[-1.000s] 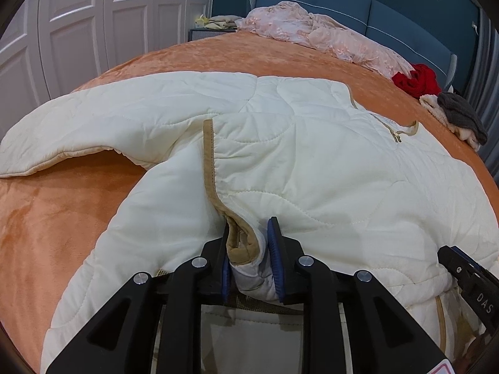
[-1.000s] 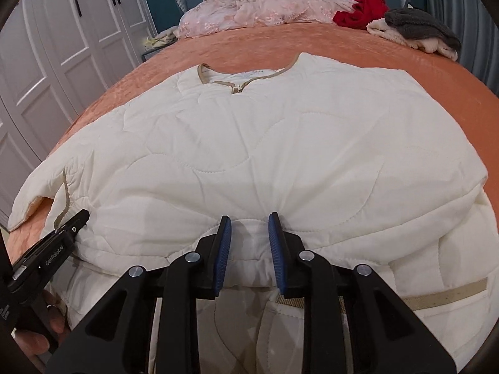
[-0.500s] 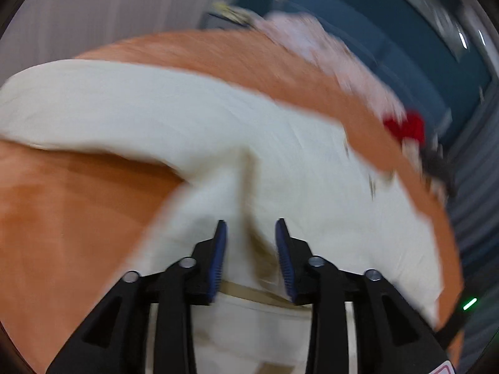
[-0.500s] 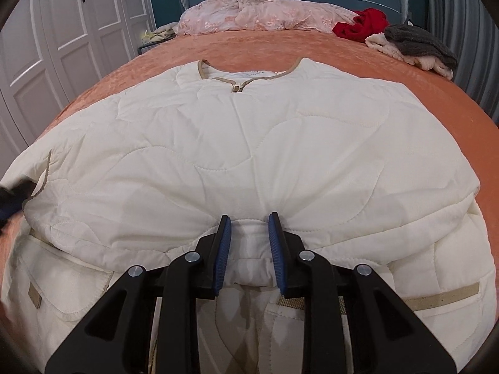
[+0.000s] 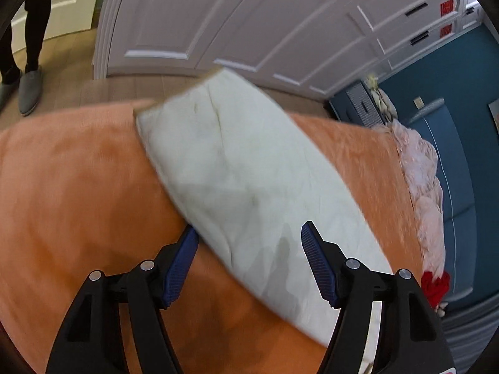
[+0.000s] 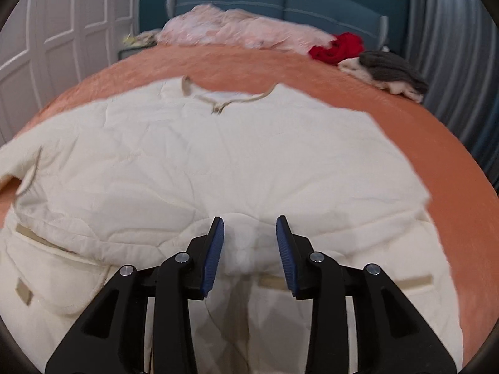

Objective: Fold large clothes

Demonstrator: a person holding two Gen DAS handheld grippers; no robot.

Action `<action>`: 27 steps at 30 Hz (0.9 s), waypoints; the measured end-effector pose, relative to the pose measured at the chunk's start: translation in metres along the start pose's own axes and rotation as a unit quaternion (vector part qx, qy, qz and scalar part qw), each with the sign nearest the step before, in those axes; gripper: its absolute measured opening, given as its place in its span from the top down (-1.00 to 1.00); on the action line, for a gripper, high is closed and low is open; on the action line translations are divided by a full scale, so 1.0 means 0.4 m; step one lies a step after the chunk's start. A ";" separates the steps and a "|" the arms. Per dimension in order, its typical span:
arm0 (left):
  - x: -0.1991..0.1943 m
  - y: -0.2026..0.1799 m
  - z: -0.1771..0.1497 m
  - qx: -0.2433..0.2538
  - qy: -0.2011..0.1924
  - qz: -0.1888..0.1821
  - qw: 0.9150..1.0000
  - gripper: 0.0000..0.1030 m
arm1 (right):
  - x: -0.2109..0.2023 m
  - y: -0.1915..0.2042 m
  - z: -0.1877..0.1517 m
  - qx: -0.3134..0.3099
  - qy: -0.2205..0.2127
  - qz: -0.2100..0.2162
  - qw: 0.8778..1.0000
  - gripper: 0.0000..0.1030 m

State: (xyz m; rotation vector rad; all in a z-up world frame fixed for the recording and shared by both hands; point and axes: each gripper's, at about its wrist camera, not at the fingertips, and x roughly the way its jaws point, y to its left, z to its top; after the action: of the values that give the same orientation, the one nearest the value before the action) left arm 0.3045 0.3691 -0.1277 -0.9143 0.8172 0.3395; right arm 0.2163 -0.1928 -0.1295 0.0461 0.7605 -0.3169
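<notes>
Jaws opening on both sides right now! Left gripper (image 5: 249, 249) hangs over the jacket's sleeve (image 5: 237, 180), which runs as a cream band across the orange bedspread (image 5: 78, 193) from eleven o'clock down toward five. Its blue pads are spread wide; the sleeve lies beneath and between them, and the blur makes it hard to say for sure, but neither pad seems to press on the cloth. At ten o'clock in that view a person's dark legs and grey slippers (image 5: 29, 90) stand on the floor by the white wardrobe doors (image 5: 249, 15).

Over to the right wrist view: the quilted cream jacket (image 6: 218, 162) lies spread flat in the middle of the bedspread, beige-trimmed collar (image 6: 224, 98) toward twelve o'clock, lower part folded up toward it. Right gripper (image 6: 249, 237) sits at six o'clock over that folded edge, pads parted, a hump of fabric between them with a gap visible on either side.

Toward the headboard: a pink quilt (image 6: 237, 29) at twelve, a red garment (image 6: 336, 46) and a grey knit (image 6: 389, 65) at one o'clock.
</notes>
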 end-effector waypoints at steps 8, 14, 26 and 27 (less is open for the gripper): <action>-0.032 -0.199 -0.006 0.117 -0.011 -0.021 0.993 0.91 | -0.140 -0.056 -0.060 0.014 0.006 0.034 0.999 0.13; -0.201 -0.524 -0.129 0.253 -0.050 -0.110 0.960 0.92 | -0.188 -0.127 -0.103 0.048 0.039 0.047 0.997 0.13; -0.278 -0.888 -0.786 0.413 0.108 -0.238 0.872 0.67 | -0.236 -0.254 -0.092 0.104 0.024 0.082 0.991 -0.11; -0.257 -0.889 -0.814 0.412 0.128 -0.235 0.871 0.38 | -0.236 -0.262 -0.091 0.107 0.023 0.084 0.990 -0.15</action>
State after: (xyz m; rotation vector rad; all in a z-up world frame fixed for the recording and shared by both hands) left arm 0.2874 -0.0949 0.0384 -0.3149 0.8384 -0.5496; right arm 0.0965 -0.2617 -0.0837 0.3189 0.7606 -0.2352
